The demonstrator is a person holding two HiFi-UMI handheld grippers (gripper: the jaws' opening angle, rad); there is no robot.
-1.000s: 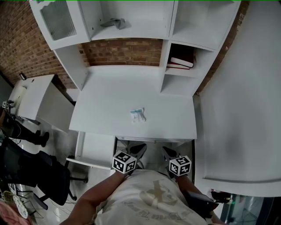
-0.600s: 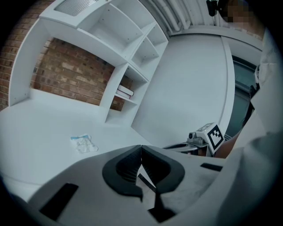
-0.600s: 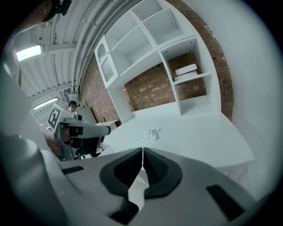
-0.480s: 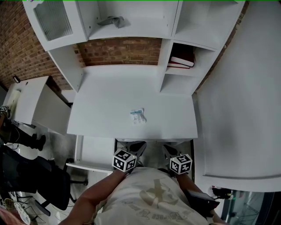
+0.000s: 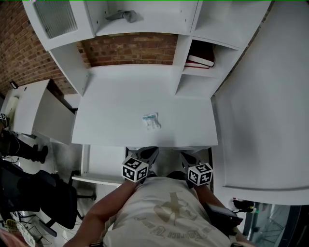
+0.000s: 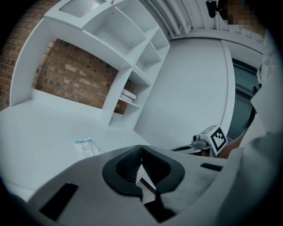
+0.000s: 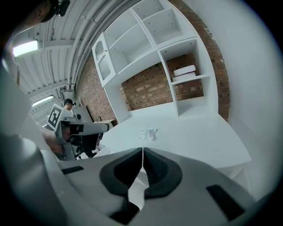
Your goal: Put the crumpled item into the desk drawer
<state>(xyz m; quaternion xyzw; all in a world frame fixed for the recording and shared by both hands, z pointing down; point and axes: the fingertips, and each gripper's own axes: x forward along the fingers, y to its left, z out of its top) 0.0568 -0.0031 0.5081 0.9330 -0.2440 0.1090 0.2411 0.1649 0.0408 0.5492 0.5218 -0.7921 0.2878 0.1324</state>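
A small crumpled white and blue item (image 5: 151, 121) lies near the middle of the white desk top (image 5: 116, 116); it also shows as the crumpled item (image 6: 87, 146) in the left gripper view and the crumpled item (image 7: 149, 134) in the right gripper view. My left gripper (image 5: 148, 155) is held just below the desk's front edge, jaws shut with nothing in them. Beside it my right gripper (image 5: 187, 158) is likewise shut and empty. Both are well short of the item. The drawer front under the desk edge is mostly hidden by the grippers.
A white hutch with shelves stands at the back of the desk; dark red books (image 5: 202, 56) lie in its right compartment and a grey cloth (image 5: 123, 15) on the upper shelf. A white side cabinet (image 5: 34, 108) and a dark chair (image 5: 43, 193) are at left. A white wall panel (image 5: 260, 120) bounds the right.
The view has shifted slightly, so the desk appears a little higher in frame. Both grippers have edged forward towards the desk's front edge. The crumpled item has not moved.
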